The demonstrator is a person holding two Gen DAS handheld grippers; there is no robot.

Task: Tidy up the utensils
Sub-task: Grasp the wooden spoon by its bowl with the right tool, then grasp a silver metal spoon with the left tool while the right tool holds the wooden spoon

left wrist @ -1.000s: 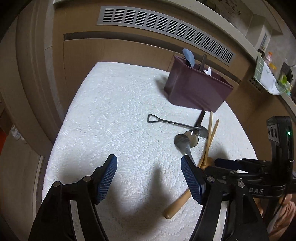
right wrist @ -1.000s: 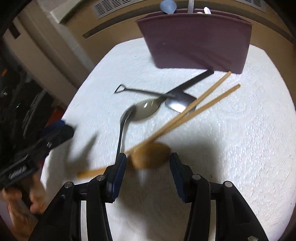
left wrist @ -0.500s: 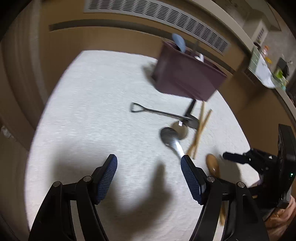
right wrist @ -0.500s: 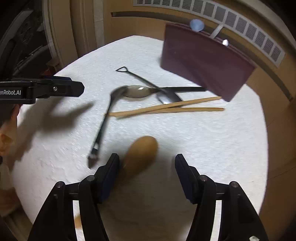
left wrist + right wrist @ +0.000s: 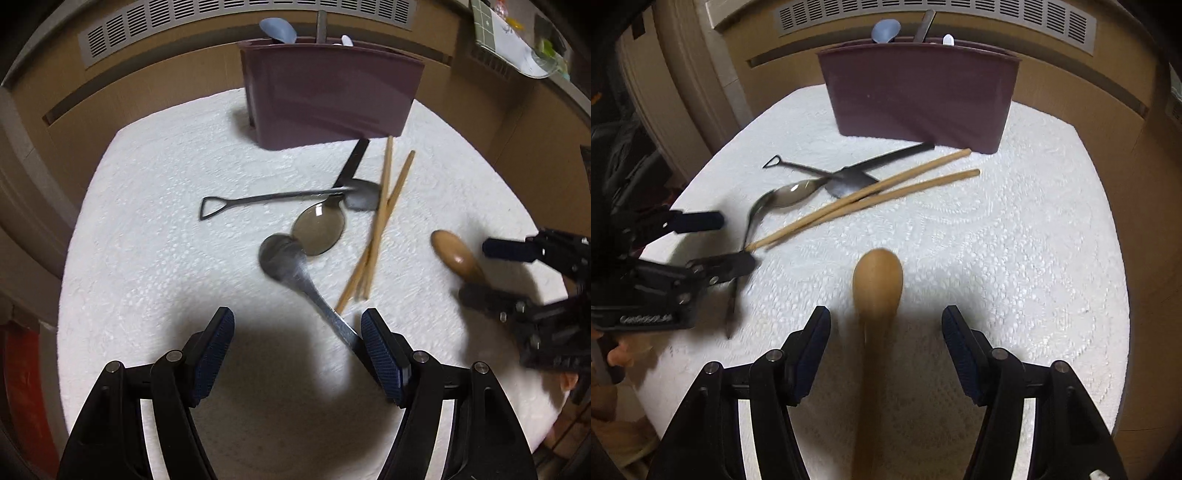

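Jaws of both grippers gape: right gripper (image 5: 886, 334) straddles smooth wooden spoon (image 5: 877, 291), left gripper (image 5: 297, 338) beside steel spoon (image 5: 295, 266).

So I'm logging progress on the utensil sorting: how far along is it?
Early. Three utensils already stand in the maroon holder. In hand: nothing yet; the open right hand-held gripper straddles the wooden spoon, the open left hand-held gripper is at the metal spoon. Chopsticks and more metal utensils remain loose.

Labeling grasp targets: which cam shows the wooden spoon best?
Right wrist: the wooden spoon lies centred between the open right gripper, bowl and handle visible. Left wrist shows only its bowl near the right edge, handle hidden behind that gripper.
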